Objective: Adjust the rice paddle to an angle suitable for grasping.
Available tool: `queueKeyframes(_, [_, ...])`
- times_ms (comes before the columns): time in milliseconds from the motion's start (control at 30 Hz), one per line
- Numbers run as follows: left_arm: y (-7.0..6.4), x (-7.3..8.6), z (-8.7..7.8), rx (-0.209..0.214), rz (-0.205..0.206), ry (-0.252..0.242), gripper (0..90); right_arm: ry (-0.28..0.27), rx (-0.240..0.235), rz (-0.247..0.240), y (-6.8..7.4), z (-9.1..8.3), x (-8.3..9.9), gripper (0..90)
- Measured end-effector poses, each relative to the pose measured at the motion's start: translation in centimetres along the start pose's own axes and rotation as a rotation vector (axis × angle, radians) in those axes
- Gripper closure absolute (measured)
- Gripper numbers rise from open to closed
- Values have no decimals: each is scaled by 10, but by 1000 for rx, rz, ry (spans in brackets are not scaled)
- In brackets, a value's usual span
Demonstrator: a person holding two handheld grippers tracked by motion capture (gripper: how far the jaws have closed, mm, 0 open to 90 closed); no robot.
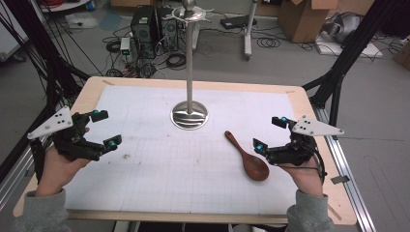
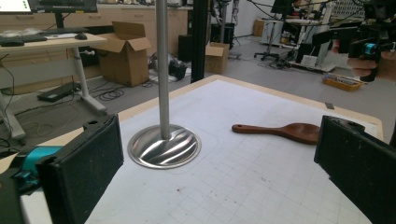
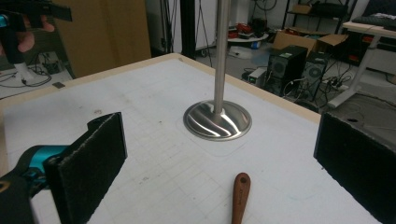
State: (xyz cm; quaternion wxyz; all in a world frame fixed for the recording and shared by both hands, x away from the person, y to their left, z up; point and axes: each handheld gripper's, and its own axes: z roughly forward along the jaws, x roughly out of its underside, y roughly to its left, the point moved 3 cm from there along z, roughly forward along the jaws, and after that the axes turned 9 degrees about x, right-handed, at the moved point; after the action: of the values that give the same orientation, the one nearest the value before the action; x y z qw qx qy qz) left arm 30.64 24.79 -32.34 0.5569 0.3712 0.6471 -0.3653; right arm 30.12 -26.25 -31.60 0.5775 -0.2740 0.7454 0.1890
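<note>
The wooden spoon (image 1: pixel 248 155) looks light, stiff and smooth, best pinched along its slim handle by the right tongs (image 1: pixel 273 133), which, like the left tongs (image 1: pixel 106 128), gape released.

**Colours on the table**

The spoon (image 1: pixel 247 155) is dark reddish-brown wood, lying at 4 o'clock from the stand (image 1: pixel 189 115), which is polished silver with wavy reflections across its round base. The mat (image 1: pixel 193 188) is white with a faint grey grid; the table (image 1: pixel 87 96) rim around it is pale wood. Both the left gripper (image 1: pixel 104 129) and the right gripper (image 1: pixel 270 133) are black with teal accents and light grey plates. The sleeves (image 1: pixel 309 212) are grey.
</note>
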Motion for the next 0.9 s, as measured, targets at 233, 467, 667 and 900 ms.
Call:
queueKeyframes(233, [1,1,1,-11,-14,2,18,-4,-4,30,-4,-5,2,14])
queueKeyframes(467, [-1,5,4,-12,-17,26,18,40,64,92,-17,-3,8,15])
queueKeyframes(667, [-2,8,2,-17,-19,39,18,75,70,105,-24,7,17,57])
queueKeyframes(900, [1,12,-1,-29,-23,48,18,99,60,88,-28,12,25,179])
